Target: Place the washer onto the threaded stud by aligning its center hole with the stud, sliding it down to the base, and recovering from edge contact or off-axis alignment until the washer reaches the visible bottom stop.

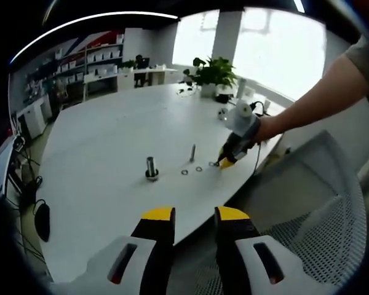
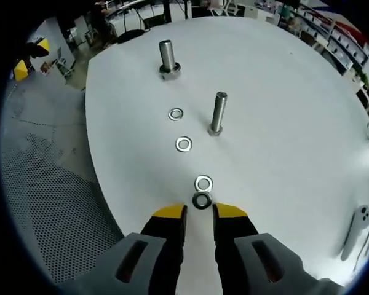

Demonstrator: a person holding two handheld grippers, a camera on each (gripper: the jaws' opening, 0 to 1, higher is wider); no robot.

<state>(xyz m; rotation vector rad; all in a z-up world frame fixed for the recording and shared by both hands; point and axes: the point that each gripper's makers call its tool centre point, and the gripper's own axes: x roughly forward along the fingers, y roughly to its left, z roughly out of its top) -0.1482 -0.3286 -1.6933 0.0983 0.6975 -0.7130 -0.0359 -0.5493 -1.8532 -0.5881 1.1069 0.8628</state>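
Observation:
Two studs stand upright on the white table (image 2: pixel 283 123): a thin threaded stud (image 2: pixel 217 114) on a hex base and a thicker one (image 2: pixel 167 58) further off. Silver washers (image 2: pixel 184 144) lie flat in a row beside them. A dark washer (image 2: pixel 202 201) lies just ahead of my right gripper (image 2: pixel 200 212), whose jaws are open with nothing between them; a silver washer (image 2: pixel 203 182) touches its far side. In the left gripper view, the right gripper (image 1: pixel 221 163) is lowered to the table by the washers (image 1: pixel 198 168), near the thin stud (image 1: pixel 192 152). My left gripper (image 1: pixel 195 215) hovers open off the table's edge.
A grey mesh chair (image 1: pixel 320 215) stands by the table's near edge, also seen as the mesh chair (image 2: pixel 49 184). A potted plant (image 1: pixel 212 72) sits at the far side. A white handheld device (image 2: pixel 355 227) lies on the table. A person's arm (image 1: pixel 313 104) holds the right gripper.

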